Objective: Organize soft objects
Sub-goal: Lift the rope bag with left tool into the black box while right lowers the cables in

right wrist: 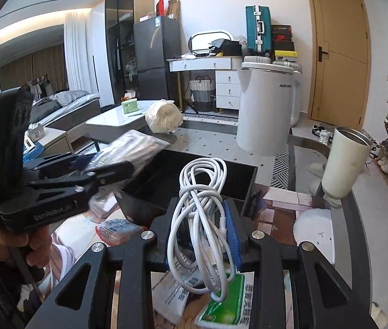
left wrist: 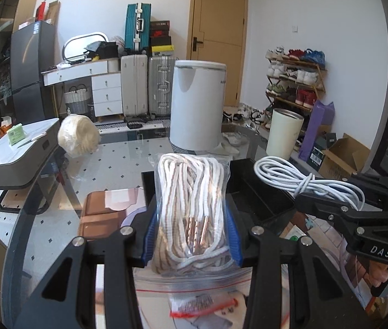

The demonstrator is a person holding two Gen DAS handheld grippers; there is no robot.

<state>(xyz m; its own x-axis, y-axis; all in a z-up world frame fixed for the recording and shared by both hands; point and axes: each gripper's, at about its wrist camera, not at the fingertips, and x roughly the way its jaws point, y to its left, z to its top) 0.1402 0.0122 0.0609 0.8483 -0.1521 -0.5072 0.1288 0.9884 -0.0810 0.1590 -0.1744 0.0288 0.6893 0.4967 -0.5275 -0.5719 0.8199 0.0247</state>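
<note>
My left gripper point(left wrist: 192, 235) is shut on a clear bag of white and tan rope point(left wrist: 192, 205) and holds it above the glass table, just in front of a black open tray point(left wrist: 262, 194). My right gripper point(right wrist: 203, 235) is shut on a coiled white cable point(right wrist: 202, 205) and holds it above the tray's near edge point(right wrist: 194, 192). In the left wrist view the right gripper point(left wrist: 328, 208) comes in from the right with the cable point(left wrist: 289, 176) over the tray. In the right wrist view the left gripper point(right wrist: 106, 170) with its bag point(right wrist: 133, 148) is at the left.
On the glass table lie a brown wallet point(left wrist: 103, 216), zip bags with red seals point(left wrist: 199, 304), a green packet point(right wrist: 224, 304) and printed packets. A cream tumbler point(right wrist: 344, 161), a white bin point(left wrist: 198, 104) and a cream yarn ball point(left wrist: 77, 134) stand beyond.
</note>
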